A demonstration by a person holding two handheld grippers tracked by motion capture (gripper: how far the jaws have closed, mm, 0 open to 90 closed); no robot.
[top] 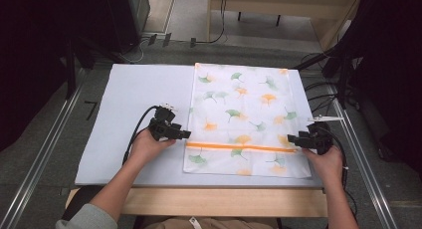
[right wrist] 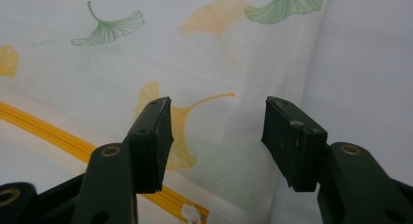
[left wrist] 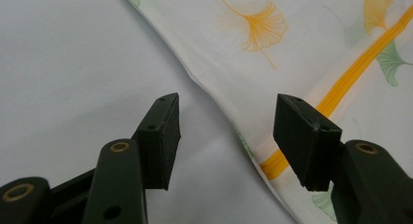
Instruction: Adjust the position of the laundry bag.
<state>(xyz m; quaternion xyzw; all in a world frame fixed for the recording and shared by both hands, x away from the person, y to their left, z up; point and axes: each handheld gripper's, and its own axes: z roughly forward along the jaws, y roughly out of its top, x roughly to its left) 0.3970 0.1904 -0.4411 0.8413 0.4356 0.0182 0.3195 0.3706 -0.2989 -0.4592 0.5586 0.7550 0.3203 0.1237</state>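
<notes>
A white fabric bag (top: 241, 114) printed with green and orange ginkgo leaves lies flat on the pale table top (top: 134, 114). An orange zipper (top: 239, 147) runs across it near the front edge. My left gripper (top: 186, 135) sits at the bag's left edge by the zipper's end. Its jaws (left wrist: 226, 121) stand open, straddling the fabric's edge (left wrist: 292, 48) and the zipper (left wrist: 350, 80) without touching them. My right gripper (top: 291, 139) is at the bag's right edge. It (right wrist: 216, 124) is open over the fabric (right wrist: 195, 53), with the zipper (right wrist: 44, 126) and its small white pull (right wrist: 191, 213) below the left jaw.
The bare pale surface extends left of the bag. A wooden edge (top: 224, 199) runs along the table's front. Metal rails (top: 45, 149) flank both sides, and cables (top: 323, 84) lie at the back right. Dark equipment (top: 124, 15) stands behind the table.
</notes>
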